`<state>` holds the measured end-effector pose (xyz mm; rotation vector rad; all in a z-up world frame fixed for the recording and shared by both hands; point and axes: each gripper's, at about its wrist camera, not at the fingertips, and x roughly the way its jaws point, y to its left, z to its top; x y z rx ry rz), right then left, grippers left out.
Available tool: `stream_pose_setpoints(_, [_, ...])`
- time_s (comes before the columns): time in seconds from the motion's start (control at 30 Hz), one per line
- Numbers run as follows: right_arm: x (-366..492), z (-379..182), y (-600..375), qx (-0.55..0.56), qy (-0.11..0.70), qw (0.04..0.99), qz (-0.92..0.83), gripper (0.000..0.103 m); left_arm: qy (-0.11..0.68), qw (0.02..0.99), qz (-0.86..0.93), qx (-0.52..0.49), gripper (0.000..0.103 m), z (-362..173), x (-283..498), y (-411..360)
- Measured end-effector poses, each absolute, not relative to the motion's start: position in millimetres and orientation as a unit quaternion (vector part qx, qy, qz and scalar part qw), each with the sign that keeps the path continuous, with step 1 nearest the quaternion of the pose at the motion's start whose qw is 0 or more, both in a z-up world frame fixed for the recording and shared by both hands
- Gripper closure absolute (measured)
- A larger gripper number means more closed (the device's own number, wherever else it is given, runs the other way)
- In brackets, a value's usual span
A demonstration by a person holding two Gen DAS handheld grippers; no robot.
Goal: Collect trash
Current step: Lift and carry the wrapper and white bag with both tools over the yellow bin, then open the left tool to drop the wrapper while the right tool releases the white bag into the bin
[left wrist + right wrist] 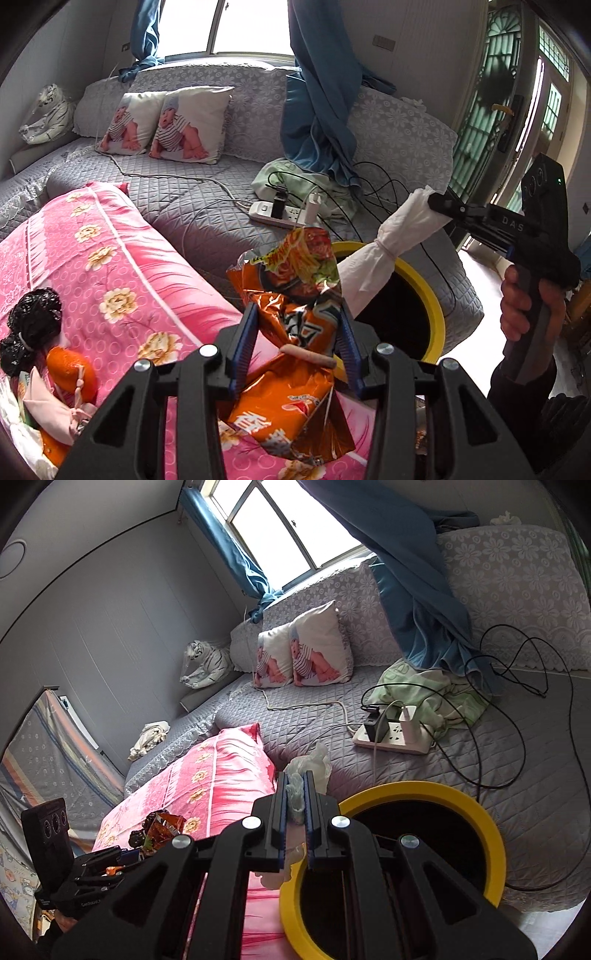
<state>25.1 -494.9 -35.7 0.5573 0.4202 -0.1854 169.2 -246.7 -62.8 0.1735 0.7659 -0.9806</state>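
Note:
My left gripper [297, 332] is shut on a crumpled orange noodle wrapper [295, 295] tied with a rubber band, held above the pink floral quilt [110, 266]. My right gripper [295, 794] is shut on a white tissue bundle [310, 768]; in the left wrist view that bundle [384, 243] hangs over the yellow-rimmed bin [428, 306]. The bin [480, 819] lies just right of my right gripper. The left gripper and wrapper [162, 830] show at lower left in the right wrist view.
More trash lies on the quilt at lower left: a black bag [33, 325], an orange packet [70, 369] and a pink bundle [55, 413]. A power strip [280, 212] with black cables [517, 709] lies on the grey sofa. Two baby-print pillows [162, 122] lean at the back.

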Motion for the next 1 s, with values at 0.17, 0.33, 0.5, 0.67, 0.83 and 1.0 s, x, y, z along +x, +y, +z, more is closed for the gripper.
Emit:
stream_pose_setpoints(0.17, [19.9, -38.5, -506.4, 0.243, 0.212, 0.936, -0.142, 0.096, 0.370, 0.794, -0.475, 0.088, 0.064, -72.5, 165.2, -278.3])
stream_pose_setpoints(0.33, [15.1, -42.8, -518.4, 0.236, 0.217, 0.932, -0.170, 0.096, 0.382, 0.781, -0.487, 0.088, 0.064, -80.6, 163.2, -305.6])
stream_pose_setpoints(0.5, [13.6, -52.9, -531.4, 0.238, 0.227, 0.925, -0.190, 0.096, 0.389, 0.771, -0.495, 0.092, 0.064, -88.6, 161.2, -330.1])
stream_pose_setpoints(0.67, [14.0, -64.7, -540.8, 0.233, 0.239, 0.919, -0.212, 0.096, 0.399, 0.766, -0.495, 0.099, 0.064, -97.2, 160.3, -349.3])
stream_pose_setpoints(0.83, [15.3, -72.6, -547.6, 0.228, 0.248, 0.914, -0.227, 0.096, 0.409, 0.760, -0.493, 0.109, 0.064, -108.2, 159.8, -366.2])
stream_pose_setpoints(1.0, [17.4, -78.9, -551.3, 0.224, 0.257, 0.911, -0.234, 0.096, 0.422, 0.753, -0.491, 0.113, 0.064, -120.2, 160.9, -381.1])
